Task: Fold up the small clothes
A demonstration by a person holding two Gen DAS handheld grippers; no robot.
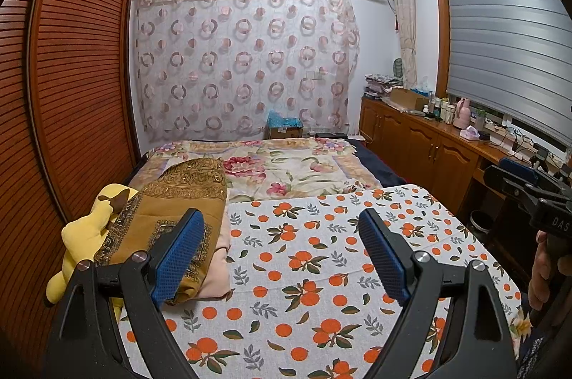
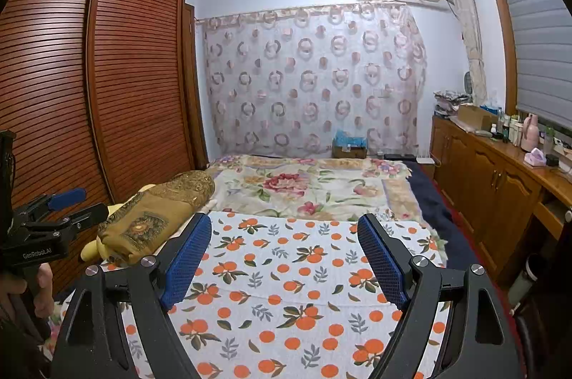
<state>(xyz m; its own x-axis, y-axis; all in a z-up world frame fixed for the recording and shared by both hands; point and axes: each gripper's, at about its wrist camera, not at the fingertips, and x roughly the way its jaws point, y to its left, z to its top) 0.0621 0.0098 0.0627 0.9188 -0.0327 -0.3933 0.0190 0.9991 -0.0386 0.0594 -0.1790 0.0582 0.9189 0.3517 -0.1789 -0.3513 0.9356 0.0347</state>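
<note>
A white cloth printed with oranges lies flat over the near surface, seen too in the right wrist view as the orange-print cloth. My left gripper hovers above it, open, with nothing between its blue pads. My right gripper is also open and empty over the same cloth. Each gripper shows in the other's view: the right gripper at the right edge, the left gripper at the left edge. A pale pink folded fabric peeks out beside the cloth's left edge. No other small garment is visible.
A brown gold-patterned quilt roll and a yellow plush toy lie left of the cloth. Beyond is a floral bedspread. A slatted wardrobe stands on the left, a cluttered wooden cabinet on the right. A hand holds the right gripper.
</note>
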